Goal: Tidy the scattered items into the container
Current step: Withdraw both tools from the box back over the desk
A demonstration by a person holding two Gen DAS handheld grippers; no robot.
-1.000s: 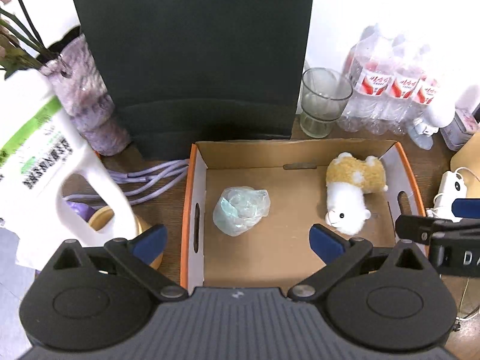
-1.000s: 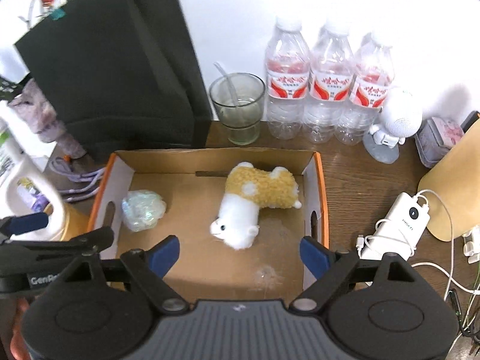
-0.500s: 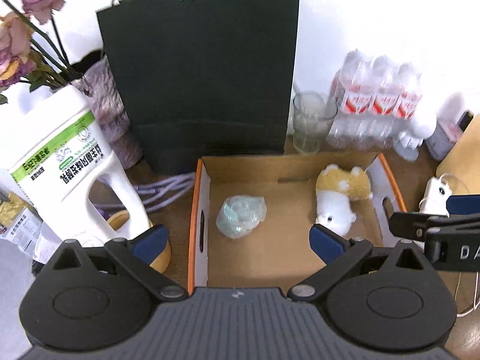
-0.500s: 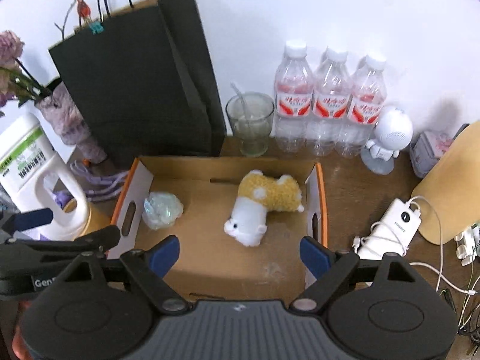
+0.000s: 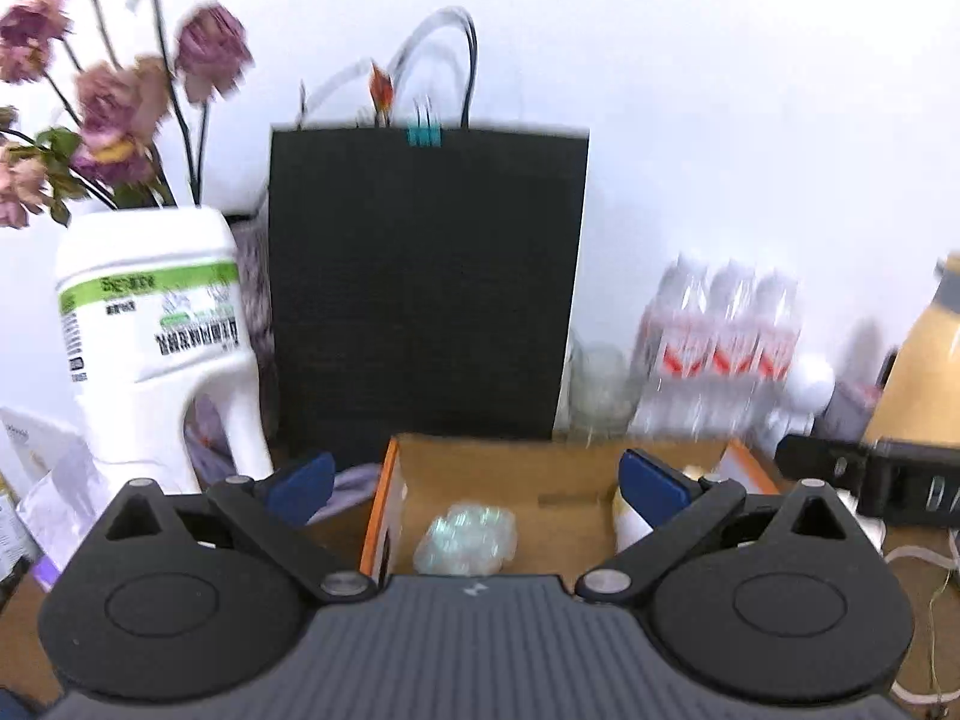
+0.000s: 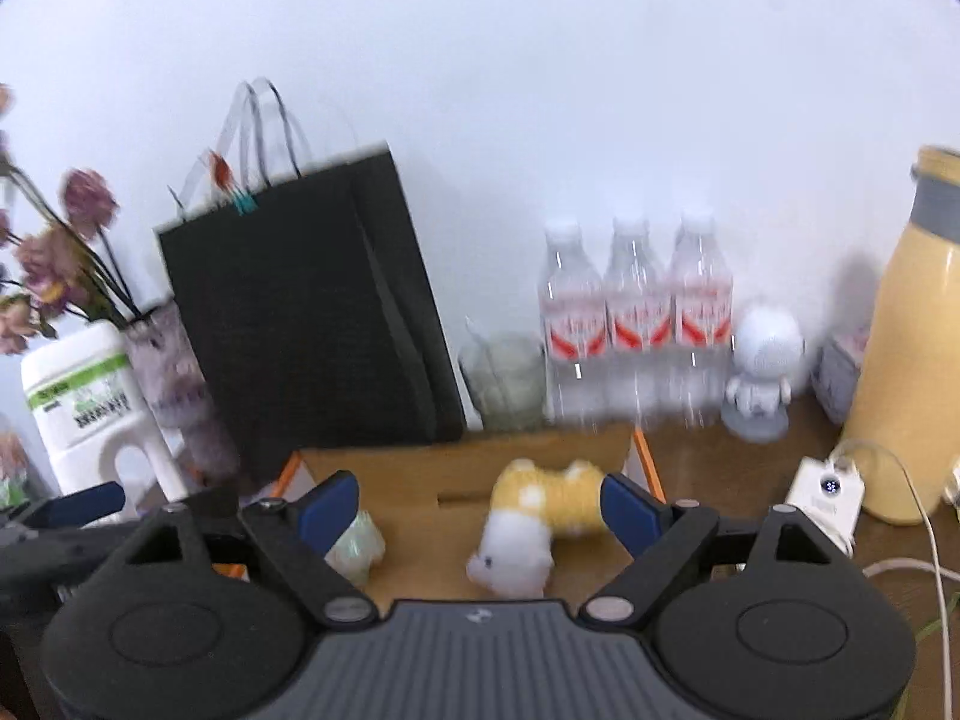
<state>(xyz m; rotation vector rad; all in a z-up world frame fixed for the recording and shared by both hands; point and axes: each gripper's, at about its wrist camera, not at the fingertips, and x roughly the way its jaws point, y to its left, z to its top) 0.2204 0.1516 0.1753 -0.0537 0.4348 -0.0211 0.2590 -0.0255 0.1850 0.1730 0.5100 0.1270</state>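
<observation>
a cluttered wooden desk (image 6: 708, 468) against a white wall. nearest, left gripper (image 5: 474, 480) and right gripper (image 6: 480, 501) both gape wide, empty. beyond them, the cardboard box (image 5: 540, 462) holds a crumpled plastic wrap (image 5: 465, 540) and plush toy (image 6: 534, 516). risk: a careless swing could topple the water bottles (image 6: 636, 312) along the desk's back edge.

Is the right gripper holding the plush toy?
No: the right gripper is open and empty, while the plush toy lies on the floor of the cardboard box.
</observation>
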